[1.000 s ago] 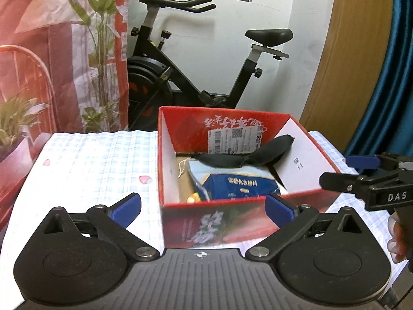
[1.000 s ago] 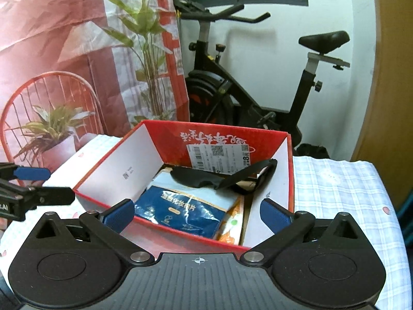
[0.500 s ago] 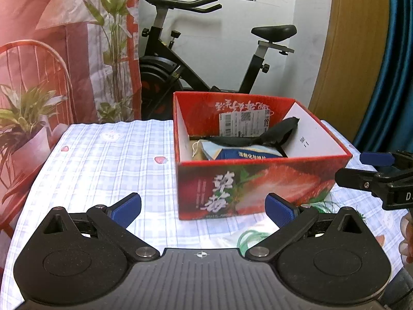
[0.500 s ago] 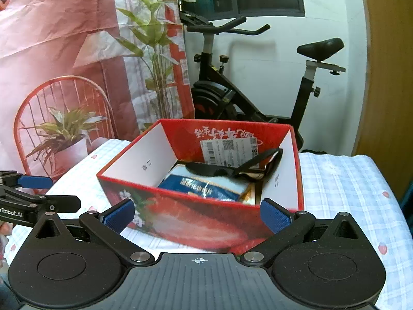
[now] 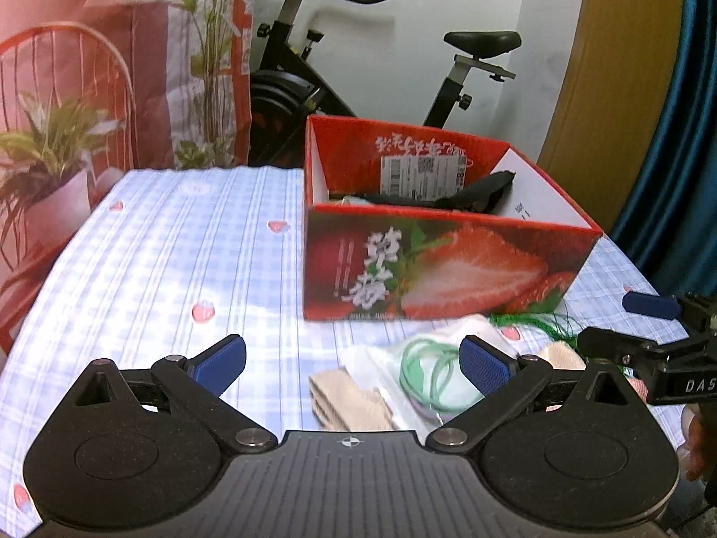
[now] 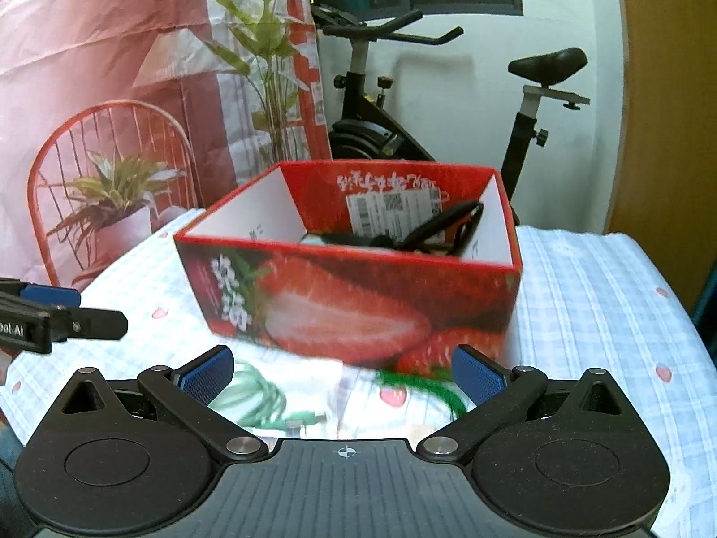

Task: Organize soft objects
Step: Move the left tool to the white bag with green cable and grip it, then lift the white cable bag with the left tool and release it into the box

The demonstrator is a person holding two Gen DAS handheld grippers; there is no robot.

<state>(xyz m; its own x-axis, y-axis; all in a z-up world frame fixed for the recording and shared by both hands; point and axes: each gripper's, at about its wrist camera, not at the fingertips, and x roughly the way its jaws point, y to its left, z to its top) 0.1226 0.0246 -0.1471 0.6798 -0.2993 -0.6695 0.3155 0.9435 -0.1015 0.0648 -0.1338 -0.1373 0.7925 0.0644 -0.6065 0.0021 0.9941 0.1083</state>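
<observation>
Fingers of the left gripper [image 5: 352, 361] stand wide apart, blue ribbed pads, nothing between them. Left wrist view: glossy red cardboard box [image 5: 439, 264] with strawberry print sits on the counter [image 5: 157, 260], covered in blue-checked cloth with small hearts. A black fabric strap [image 5: 475, 193] drapes over the contents inside the box. Just beyond the fingertips lie a folded beige cloth [image 5: 347, 403], a coiled mint-green cable [image 5: 425, 374] in a clear bag by the right-hand finger, and green mesh netting [image 5: 533, 323] at the box's foot.

Right wrist view: right gripper [image 6: 343, 372] fingers also spread wide, empty. Same cable lies beside the left-hand finger, netting near the right-hand one; box stands just beyond. Picture is blurred.
</observation>
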